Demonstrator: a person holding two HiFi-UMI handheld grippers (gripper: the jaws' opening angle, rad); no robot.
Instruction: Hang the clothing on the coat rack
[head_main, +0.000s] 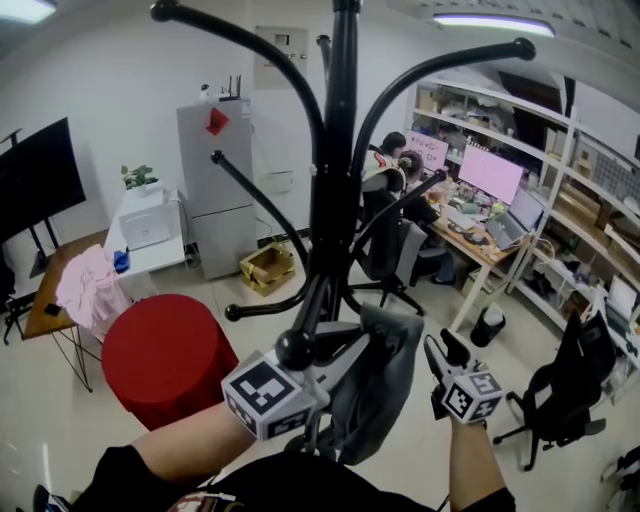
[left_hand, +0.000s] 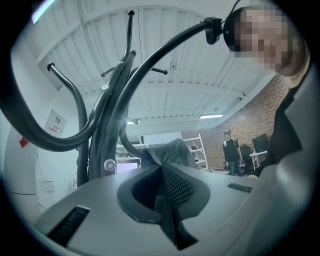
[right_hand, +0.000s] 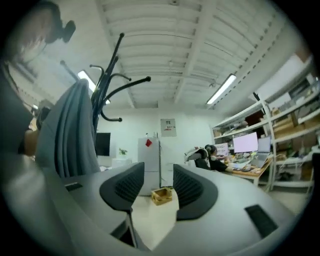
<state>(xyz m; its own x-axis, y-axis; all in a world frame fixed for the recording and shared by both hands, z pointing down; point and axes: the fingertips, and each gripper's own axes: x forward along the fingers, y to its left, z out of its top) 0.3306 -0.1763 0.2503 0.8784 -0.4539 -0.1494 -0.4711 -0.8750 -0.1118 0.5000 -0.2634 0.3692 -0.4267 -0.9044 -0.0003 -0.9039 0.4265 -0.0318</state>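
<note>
The left gripper (left_hand: 164, 172) is pressed shut and pinches a fold of the grey cloth (left_hand: 175, 150). The fold sticks up past the tips. The rest hangs down in a loose bunch right beside the pole of the black rack (head_main: 335, 180). A hook (head_main: 296, 349) with a round ball end sits just next to this gripper. It is hard to tell if the cloth touches any hook.

The right gripper (right_hand: 159, 180) is spread wide with nothing in it. Only the floor (right_hand: 150, 220) shows between its pads (right_hand: 125, 187). It sits near the cloth, on its right side.

The cloth looks soft and light. It bends and droops, so it will likely sag wherever it is not held. It does not look slippery, and it will not break. One pinch seems enough to carry it. A good spot for the right gripper would be the top edge, near the held fold. Then the two could pull the edge wide and drop it over a hook.
</note>
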